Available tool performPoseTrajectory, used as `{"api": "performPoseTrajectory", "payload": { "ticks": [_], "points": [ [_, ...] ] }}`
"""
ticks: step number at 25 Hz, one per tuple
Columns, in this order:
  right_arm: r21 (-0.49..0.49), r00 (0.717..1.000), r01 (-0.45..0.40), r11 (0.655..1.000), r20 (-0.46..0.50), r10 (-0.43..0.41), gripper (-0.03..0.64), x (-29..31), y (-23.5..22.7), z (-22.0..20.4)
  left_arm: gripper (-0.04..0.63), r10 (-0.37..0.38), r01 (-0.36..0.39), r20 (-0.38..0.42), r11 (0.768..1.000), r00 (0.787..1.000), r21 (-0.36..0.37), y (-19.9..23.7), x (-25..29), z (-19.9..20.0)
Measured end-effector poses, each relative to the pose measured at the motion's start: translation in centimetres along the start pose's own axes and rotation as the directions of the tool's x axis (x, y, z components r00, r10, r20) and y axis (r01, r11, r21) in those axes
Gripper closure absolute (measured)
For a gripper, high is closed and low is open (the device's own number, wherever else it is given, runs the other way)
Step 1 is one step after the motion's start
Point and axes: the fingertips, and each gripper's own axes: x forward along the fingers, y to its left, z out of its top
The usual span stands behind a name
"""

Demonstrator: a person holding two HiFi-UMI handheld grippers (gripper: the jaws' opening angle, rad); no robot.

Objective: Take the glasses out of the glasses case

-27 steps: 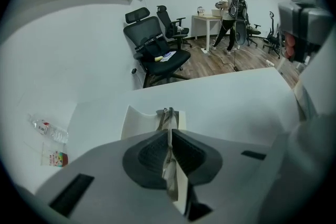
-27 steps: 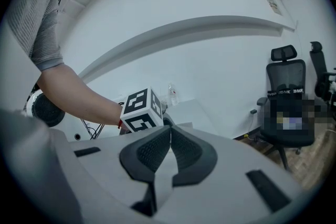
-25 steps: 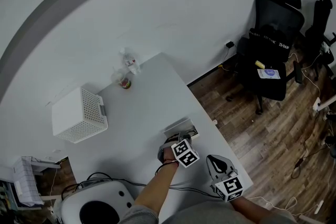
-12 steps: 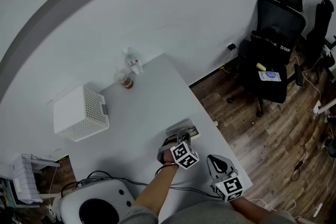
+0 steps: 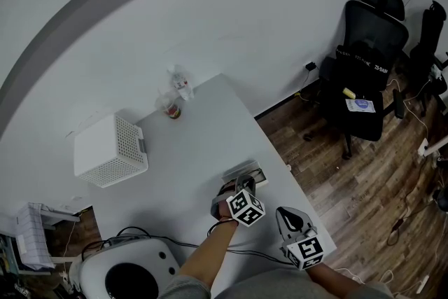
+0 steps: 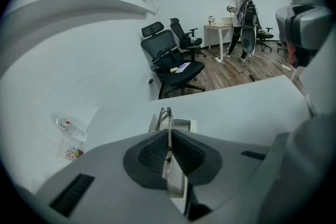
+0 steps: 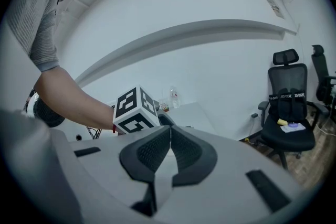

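Note:
The glasses case [image 5: 244,171] lies open on the white table [image 5: 189,150] near its right edge, and in the left gripper view the glasses case [image 6: 185,124] shows just beyond the jaws. My left gripper [image 5: 239,187] hangs right above it, pointing steeply down. In its own view the left gripper [image 6: 169,131] is shut on the thin frame of the glasses [image 6: 167,113], which sticks out past the tips. My right gripper [image 5: 294,220] waits at the table's near corner. Seen in its own view, the right gripper [image 7: 170,128] is shut and holds nothing.
A white perforated basket [image 5: 110,150] stands at the table's left. At the far end are a plastic bottle [image 5: 179,82] and a cup [image 5: 171,108]. A black office chair [image 5: 364,73] stands on the wood floor to the right. A person [image 6: 240,2] stands far off.
My left gripper has lifted a little above the case with the glasses in its jaws and tilted slightly. The right gripper has stayed where it was.

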Motion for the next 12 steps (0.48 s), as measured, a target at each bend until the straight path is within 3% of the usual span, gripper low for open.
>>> {"api": "performPoseTrajectory", "payload": {
  "ticks": [5,12],
  "points": [
    [-0.006,1.000,-0.003,1.000,0.007,0.003,0.604,-0.1,0.2,0.3,0.568,0.028,-0.026,0.039,0.999,0.999,-0.042,0.7,-1.0,0.7],
    [-0.014,1.000,-0.007,1.000,0.018,0.007,0.604,-0.3,0.5,0.8,0.568,0.081,-0.042,0.165,0.973,0.983,-0.227,1.8,-3.5,1.8]
  ]
}}
